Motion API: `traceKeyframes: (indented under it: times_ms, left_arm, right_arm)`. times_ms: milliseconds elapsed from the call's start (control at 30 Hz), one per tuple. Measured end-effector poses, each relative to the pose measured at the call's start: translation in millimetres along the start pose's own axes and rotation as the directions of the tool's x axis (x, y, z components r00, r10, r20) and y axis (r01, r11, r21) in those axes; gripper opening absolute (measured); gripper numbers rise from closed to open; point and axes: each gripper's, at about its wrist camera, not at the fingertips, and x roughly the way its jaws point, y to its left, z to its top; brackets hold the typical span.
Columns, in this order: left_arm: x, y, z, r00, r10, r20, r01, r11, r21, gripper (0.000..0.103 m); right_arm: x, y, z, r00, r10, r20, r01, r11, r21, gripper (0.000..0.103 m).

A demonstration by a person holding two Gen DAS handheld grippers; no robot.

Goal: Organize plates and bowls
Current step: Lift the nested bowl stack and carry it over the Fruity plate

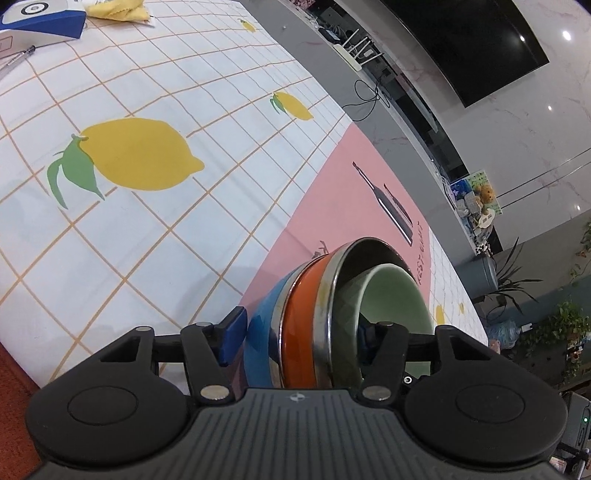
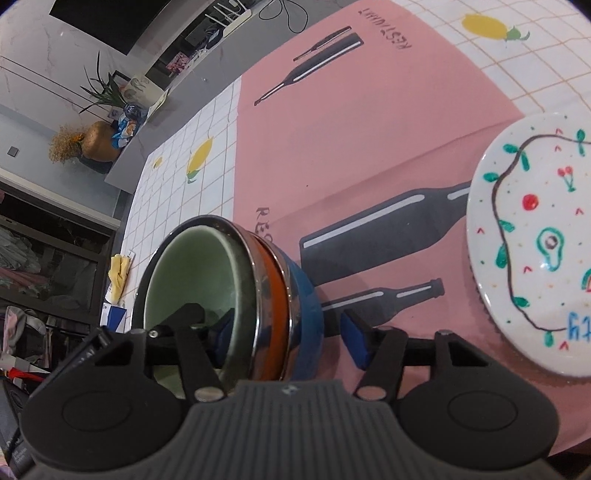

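Nearest the left wrist camera, the left gripper (image 1: 301, 332) straddles the wall of a nested stack of bowls (image 1: 314, 321) — one blue pad outside against the blue bowl (image 1: 260, 332), the other inside the green bowl (image 1: 399, 302); whether the pads actually press on the stack cannot be told from this view. The stack is tilted on its side over the pink placemat (image 1: 332, 192), the blue bowl outermost, then an orange bowl (image 1: 299, 325) with metal rims, and the pale green one innermost. The right gripper (image 2: 288, 334) straddles the same stack (image 2: 258, 295) from the opposite side, one finger inside the green bowl (image 2: 184, 266), the other blue pad standing clear of the blue bowl (image 2: 308, 295) with a gap showing — so its jaws read as spread. Just right of that gripper, a white painted plate (image 2: 535, 240) lies flat on the placemat (image 2: 369, 129). Farther off, the lemon-print tablecloth (image 1: 147, 203) carries a blue-and-white box (image 1: 40, 22), a yellow cloth (image 1: 118, 9) and a pen (image 1: 16, 59) at its far edge. Beyond the table stand a dark screen (image 1: 472, 44) and potted plants (image 2: 101, 92).
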Motion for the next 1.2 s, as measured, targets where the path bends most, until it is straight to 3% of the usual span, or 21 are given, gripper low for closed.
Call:
traceKeyframes:
  times_ms: [133,700,1200]
  left_arm:
    - [0,-2,-1,1.000,0.005,0.002,-0.005,1.000,0.019,0.064]
    - [-8,-17,-9,1.000,0.018,0.011,-0.019,0.997,0.074,0.063]
    - [-15,-71,-43,0.999,-0.049,-0.013,0.051,0.989,0.142,0.063]
  right_arm:
    - [1,-1,1,1.000,0.029,-0.005,-0.029,0.999,0.012,0.050]
    - [-9,-4,-3,1.000,0.027,0.012,-0.027,1.000,-0.002,0.045]
    - [-76,-30,-5,0.992,0.037,0.124,-0.039,0.999,0.017,0.045]
